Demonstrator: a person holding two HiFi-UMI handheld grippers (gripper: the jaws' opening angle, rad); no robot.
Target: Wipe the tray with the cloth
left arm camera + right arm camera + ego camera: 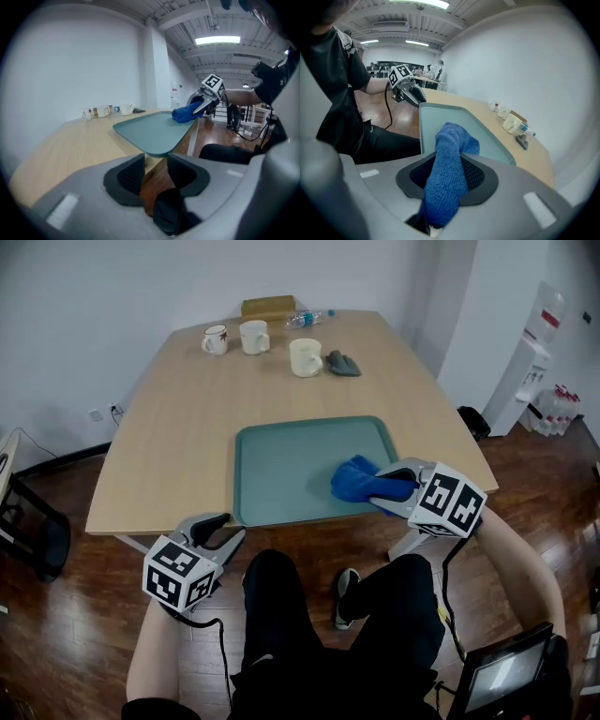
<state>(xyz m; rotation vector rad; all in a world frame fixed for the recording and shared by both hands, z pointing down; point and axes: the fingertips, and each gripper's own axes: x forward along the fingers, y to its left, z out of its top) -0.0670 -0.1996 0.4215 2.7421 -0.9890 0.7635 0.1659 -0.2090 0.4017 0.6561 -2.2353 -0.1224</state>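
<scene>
A teal tray [281, 474] lies at the near edge of the wooden table [178, 427]. A blue cloth [352, 479] rests bunched on the tray's near right part, and my right gripper [382, 487] is shut on it. In the right gripper view the cloth [449, 159] fills the gap between the jaws of that gripper [447, 172], with the tray [440, 119] beyond. My left gripper [225, 529] hangs just off the table's front edge by the tray's near left corner. Its jaws [154, 174] stand apart with nothing between them, the tray's corner [150, 136] just ahead.
At the table's far end stand three mugs [216, 339] [254, 337] [305, 357], a grey rag [343, 363], a plastic bottle [305, 320] and a brown box [268, 307]. A water dispenser [530, 371] stands at the right; the person's legs [281, 615] are below the table's edge.
</scene>
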